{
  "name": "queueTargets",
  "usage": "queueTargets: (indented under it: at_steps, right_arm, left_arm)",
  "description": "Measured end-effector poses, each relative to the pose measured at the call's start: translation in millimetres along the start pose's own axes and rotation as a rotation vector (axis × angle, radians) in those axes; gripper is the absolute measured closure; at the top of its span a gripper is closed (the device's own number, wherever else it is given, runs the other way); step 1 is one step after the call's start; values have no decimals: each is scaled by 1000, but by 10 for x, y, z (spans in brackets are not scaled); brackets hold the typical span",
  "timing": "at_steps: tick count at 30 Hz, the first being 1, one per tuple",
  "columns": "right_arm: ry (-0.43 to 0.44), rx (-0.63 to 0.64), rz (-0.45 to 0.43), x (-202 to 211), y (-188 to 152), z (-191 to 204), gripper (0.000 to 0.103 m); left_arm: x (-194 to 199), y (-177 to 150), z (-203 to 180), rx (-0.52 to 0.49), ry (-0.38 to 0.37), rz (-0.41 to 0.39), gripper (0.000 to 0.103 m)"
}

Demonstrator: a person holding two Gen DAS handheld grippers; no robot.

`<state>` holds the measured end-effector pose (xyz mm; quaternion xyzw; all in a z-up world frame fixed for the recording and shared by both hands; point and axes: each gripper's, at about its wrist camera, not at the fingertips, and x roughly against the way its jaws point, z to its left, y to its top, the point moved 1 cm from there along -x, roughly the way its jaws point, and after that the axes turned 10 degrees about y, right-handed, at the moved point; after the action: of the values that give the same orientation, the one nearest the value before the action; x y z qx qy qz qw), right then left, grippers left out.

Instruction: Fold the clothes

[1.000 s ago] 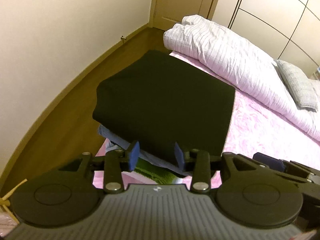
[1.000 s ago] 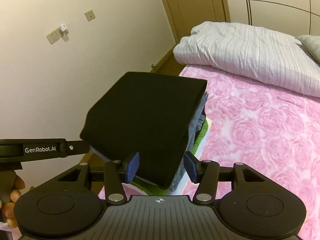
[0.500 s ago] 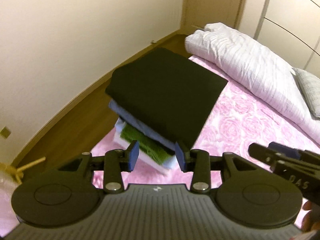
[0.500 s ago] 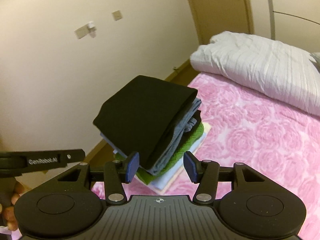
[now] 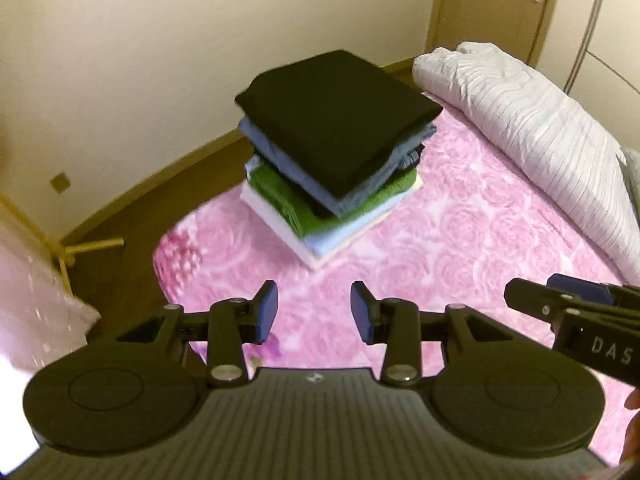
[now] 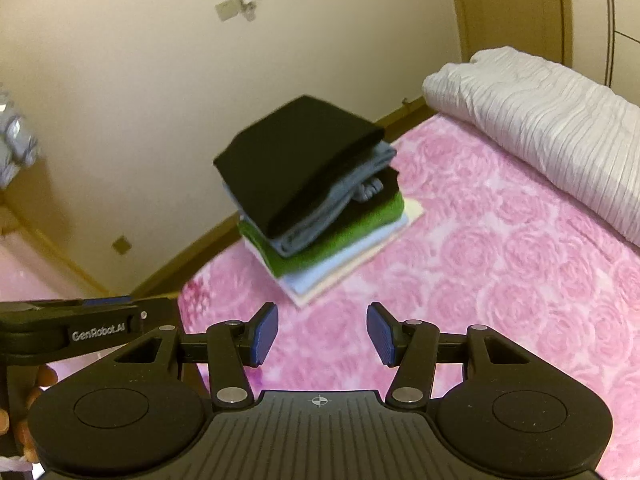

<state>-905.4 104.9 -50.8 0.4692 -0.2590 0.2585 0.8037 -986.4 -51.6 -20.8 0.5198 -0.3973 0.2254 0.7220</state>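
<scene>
Black garment (image 5: 336, 120) atop neat folded stack (image 5: 332, 200)

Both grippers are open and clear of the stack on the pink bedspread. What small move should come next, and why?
Probably draw both away and go for another garment. The left gripper and right gripper are open and hold nothing, and the black garment lies flat atop the stack on the bedspread. No unfolded garment shows in either view, so where to go is unclear.

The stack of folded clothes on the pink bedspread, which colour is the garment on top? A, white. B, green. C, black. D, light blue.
C: the black garment caps the stack, lying on a grey-blue one, with the green one lower down.
</scene>
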Motion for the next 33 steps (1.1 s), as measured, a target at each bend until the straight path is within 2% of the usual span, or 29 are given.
queueTargets:
  at_steps: [5, 8, 12, 18, 26, 33]
  right_arm:
    - [18, 27, 39, 95, -96, -145, 50]
    - [30, 38, 56, 116, -97, -256, 50]
    - [41, 54, 81, 68, -65, -366, 50]
    - [36, 67, 110, -39, -6, -545, 50]
    - [28, 65, 146, -267, 68, -767, 50]
    - [20, 73, 178, -474, 109, -924, 50]
  left_arm:
    - [40, -225, -95, 43, 37, 4, 67]
    - [53, -280, -178, 53, 70, -19, 67]
    - [-29, -287, -304, 83, 95, -11, 67]
    - [-210, -266, -421, 190, 144, 18, 66]
    - [-470, -301, -502, 291, 60, 84, 66]
    - [-645, -296, -653, 251, 88, 135, 67]
